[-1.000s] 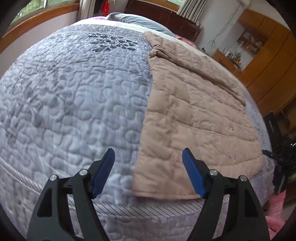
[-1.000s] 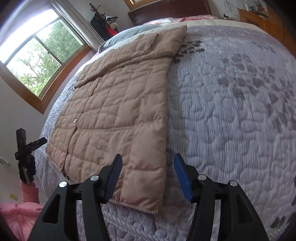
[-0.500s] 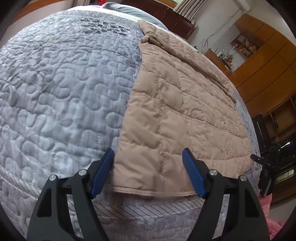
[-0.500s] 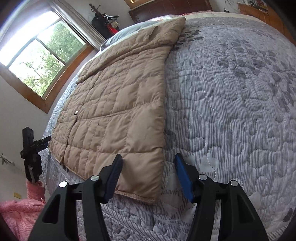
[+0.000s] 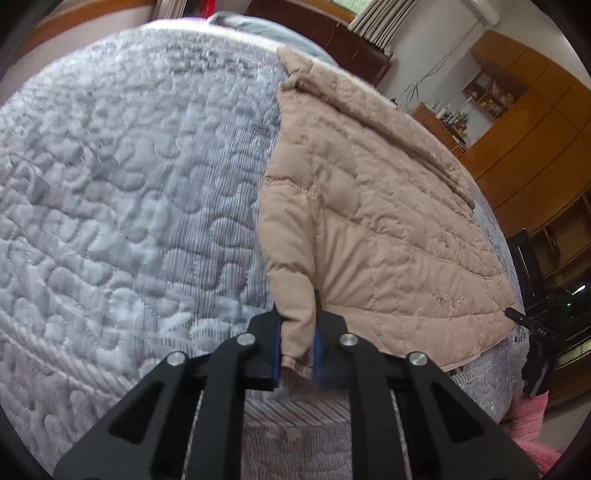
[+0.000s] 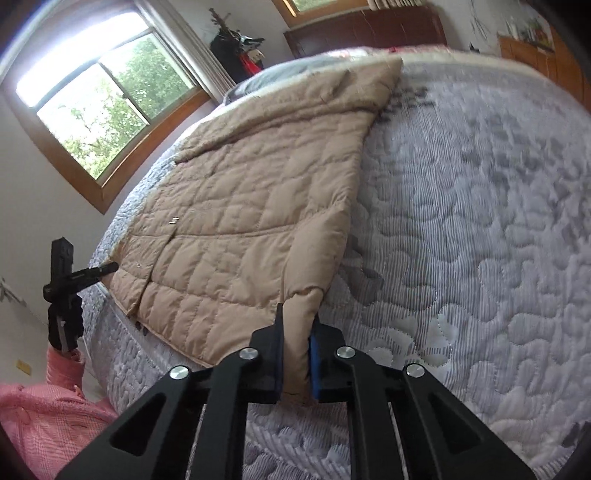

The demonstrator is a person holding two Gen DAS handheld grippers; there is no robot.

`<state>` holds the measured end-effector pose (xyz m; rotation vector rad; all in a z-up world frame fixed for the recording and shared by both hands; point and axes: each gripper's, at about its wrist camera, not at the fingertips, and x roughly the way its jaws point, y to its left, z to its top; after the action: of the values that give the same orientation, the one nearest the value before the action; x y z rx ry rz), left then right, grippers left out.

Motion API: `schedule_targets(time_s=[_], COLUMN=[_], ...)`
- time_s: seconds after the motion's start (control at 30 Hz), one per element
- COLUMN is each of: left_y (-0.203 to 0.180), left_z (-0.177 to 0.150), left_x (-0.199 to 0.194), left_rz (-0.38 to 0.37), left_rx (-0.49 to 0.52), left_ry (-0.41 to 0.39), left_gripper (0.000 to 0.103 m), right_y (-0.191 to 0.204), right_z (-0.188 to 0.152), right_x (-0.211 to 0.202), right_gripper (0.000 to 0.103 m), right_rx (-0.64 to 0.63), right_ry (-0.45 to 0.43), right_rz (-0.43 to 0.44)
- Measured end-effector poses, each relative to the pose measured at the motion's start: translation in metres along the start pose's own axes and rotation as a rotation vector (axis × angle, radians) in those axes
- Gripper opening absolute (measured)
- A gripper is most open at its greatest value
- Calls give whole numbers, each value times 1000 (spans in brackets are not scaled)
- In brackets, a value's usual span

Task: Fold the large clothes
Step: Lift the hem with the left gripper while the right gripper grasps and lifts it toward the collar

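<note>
A tan quilted jacket (image 5: 388, 221) lies flat on a grey quilted bedspread (image 5: 129, 184), its hem at the bed's near edge. My left gripper (image 5: 297, 347) is shut on the jacket's near left hem corner, which bunches up between the blue pads. In the right wrist view the jacket (image 6: 251, 229) stretches away to the left, and my right gripper (image 6: 295, 362) is shut on its near right hem corner, pinched upright between the pads. The bedspread (image 6: 461, 240) fills the right side of that view.
Pillows and a dark headboard (image 5: 325, 33) stand at the far end. Wooden cabinets (image 5: 535, 140) line the right wall. A window (image 6: 96, 110) is on the other side. A black tripod device (image 6: 62, 288) and pink cloth (image 6: 40, 417) sit by the bed's edge.
Both grippers moved forward onto the jacket's hem and closed on its two near corners. The fabric now bunches up between the pads.
</note>
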<state>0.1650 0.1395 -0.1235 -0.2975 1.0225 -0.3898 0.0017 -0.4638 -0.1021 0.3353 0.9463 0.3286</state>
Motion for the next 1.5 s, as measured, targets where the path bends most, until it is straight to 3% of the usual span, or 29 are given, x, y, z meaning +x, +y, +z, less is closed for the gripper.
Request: schedule_targets(time_s=[0.13,0.3,0.53,0.73,0.87,1.0,1.13,1.5], left_y=[-12,-19,-4,-6,-9,-27,-47,-78], left_z=[-13,-34,-55,-54,-48,-26,8,129], left_x=[-31,-56,-20,-20,-35,-60,-71,-43], left_rz=[6,10,69,74,16,-47,-44,-14], left_rx=[53,92,79,96,74,115,168,227], left_ry=[-50,-59,28,7,-29,-100,-151,-226], left_gripper=[10,10,10,10,10,10,10,10], right_y=[6,14,-8,-15,-13,-2,10,-4], right_z=[-4,-19,-30,-27,-26,-7,27,144], right_x=[-16,-26,12,16,3,-18,-27,-31], right_gripper=[10,10,11,11,10,10,10,10], right_rx=[-39,-89,-27,3,22,-9,-44,38], right_ry=[-25,-30,51,30,1,-52,-72,-97], right_rz=[18,-8,-47,-22,12,20,-6,47])
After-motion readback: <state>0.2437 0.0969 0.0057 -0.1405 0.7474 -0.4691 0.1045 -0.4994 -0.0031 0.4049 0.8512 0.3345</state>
